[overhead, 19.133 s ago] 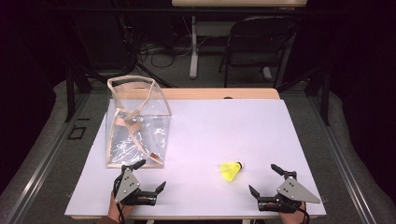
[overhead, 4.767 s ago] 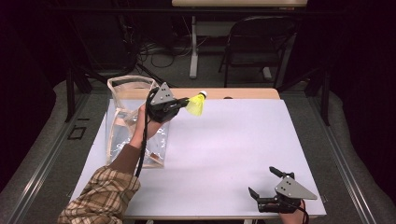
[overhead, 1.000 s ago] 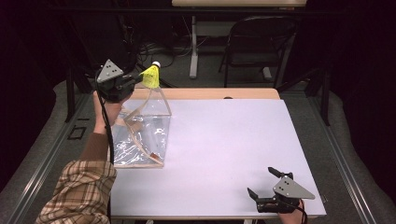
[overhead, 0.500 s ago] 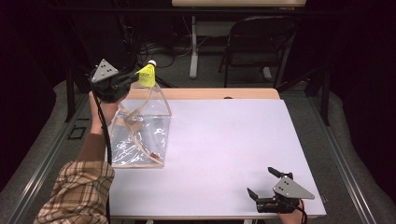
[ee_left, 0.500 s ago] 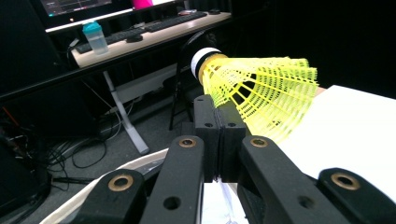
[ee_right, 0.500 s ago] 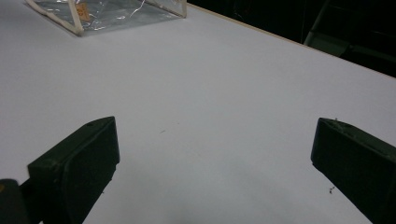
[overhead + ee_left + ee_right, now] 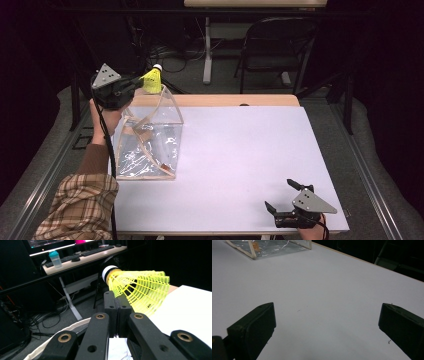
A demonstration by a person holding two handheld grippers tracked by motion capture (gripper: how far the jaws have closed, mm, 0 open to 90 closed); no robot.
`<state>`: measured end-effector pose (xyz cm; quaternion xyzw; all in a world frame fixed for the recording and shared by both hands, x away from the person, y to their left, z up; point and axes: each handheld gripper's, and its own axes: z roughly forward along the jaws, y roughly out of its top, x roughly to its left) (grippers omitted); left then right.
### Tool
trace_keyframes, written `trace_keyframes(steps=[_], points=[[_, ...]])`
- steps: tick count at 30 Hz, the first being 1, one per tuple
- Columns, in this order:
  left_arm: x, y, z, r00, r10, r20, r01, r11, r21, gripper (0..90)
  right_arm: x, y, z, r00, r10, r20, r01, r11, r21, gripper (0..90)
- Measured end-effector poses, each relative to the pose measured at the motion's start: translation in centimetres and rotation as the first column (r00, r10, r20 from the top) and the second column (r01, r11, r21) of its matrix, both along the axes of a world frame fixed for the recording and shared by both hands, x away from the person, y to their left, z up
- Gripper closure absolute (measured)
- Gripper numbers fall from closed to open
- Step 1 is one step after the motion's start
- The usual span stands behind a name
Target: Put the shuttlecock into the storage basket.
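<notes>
A yellow shuttlecock [image 7: 151, 80] with a white cork tip is pinched by its mesh skirt [image 7: 140, 290] in my left gripper [image 7: 136, 86], whose jaws are shut on it. That gripper is held high over the back rim of a clear plastic bag [image 7: 147, 137] with cream trim that stands open at the table's left. In the left gripper view the left gripper [image 7: 117, 308] has its pads pressed together on the skirt's edge. My right gripper [image 7: 285, 196] rests open on the white table near the front right corner, and in its own view the right gripper [image 7: 327, 327] has bare table between its jaws.
The white table [image 7: 240, 150] has a wooden strip along its far edge. A folding chair [image 7: 272, 50] and a desk leg [image 7: 206, 50] stand behind the table. A desk with a bottle [image 7: 55, 260] and keyboards is in the background. The bag's corner [image 7: 262, 247] lies far ahead of the right gripper.
My left gripper has carried the shuttlecock from the table's front up and back, and in the last second it drifted slightly left over the bag's rear rim. The right gripper has stayed put.
</notes>
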<state>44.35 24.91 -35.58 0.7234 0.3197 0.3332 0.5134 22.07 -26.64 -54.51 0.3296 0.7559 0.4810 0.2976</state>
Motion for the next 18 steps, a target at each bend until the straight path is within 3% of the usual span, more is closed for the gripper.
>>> trace_keyframes(steps=[18], points=[[-0.4,1.3,0.0,0.9995,0.031,0.0,-0.031,0.9995,-0.004,89.5,0.0,0.1,0.0,1.0,0.001,0.006,-0.001,1.0,0.002,0.8]])
